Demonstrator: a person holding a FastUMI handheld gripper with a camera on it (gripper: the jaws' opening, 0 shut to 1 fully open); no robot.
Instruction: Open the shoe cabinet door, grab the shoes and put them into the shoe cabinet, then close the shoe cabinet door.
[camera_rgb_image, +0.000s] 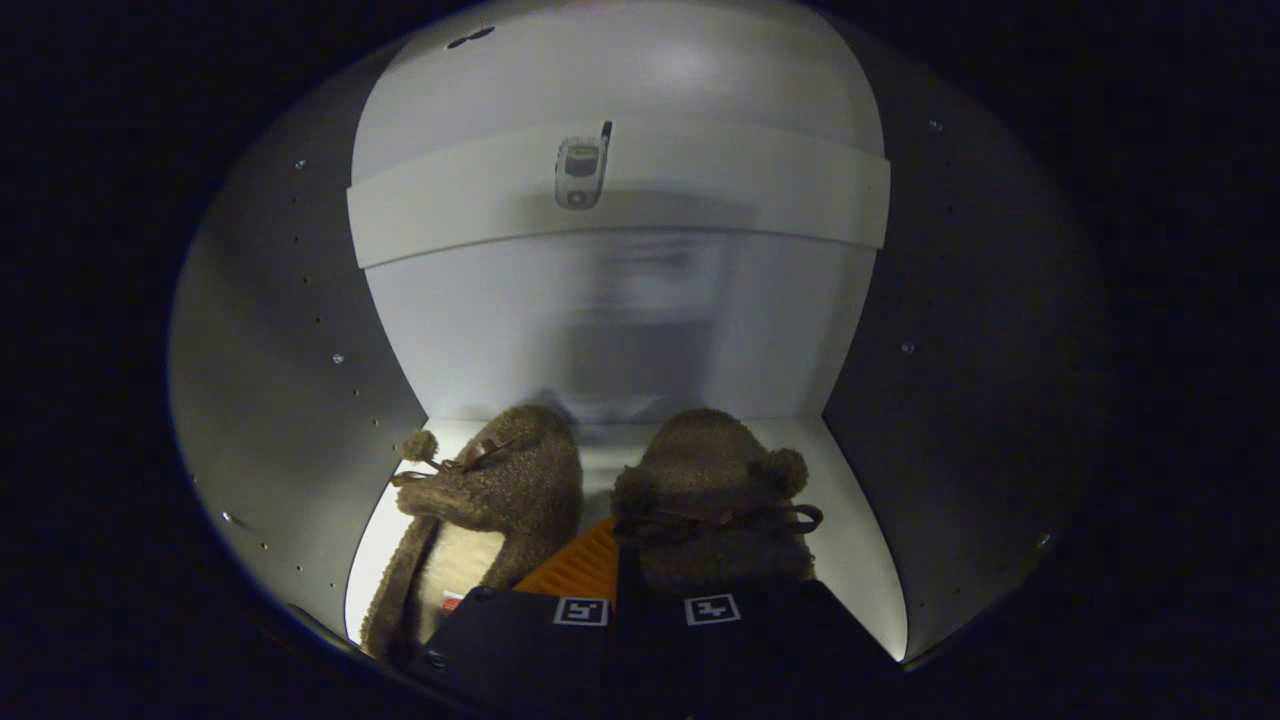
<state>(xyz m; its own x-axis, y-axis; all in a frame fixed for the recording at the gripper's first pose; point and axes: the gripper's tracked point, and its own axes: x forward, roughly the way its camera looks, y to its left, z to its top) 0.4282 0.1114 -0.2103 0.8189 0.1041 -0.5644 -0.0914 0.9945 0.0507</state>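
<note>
Gripper jaws near-shut between shoes in cabinet, shelf above.

The single fisheye camera rode on the claw and looked forward along its two fingers, which lay close together at the near edge of the view. It sat inside the white shoe cabinet, low over the cabinet's pale floor, facing the far back panel. The two brown fuzzy slippers with pompoms and ribbon bows lay very near, just ahead of the fingers. The left and right side walls flanked the view, and a white shelf crossed above.
</note>
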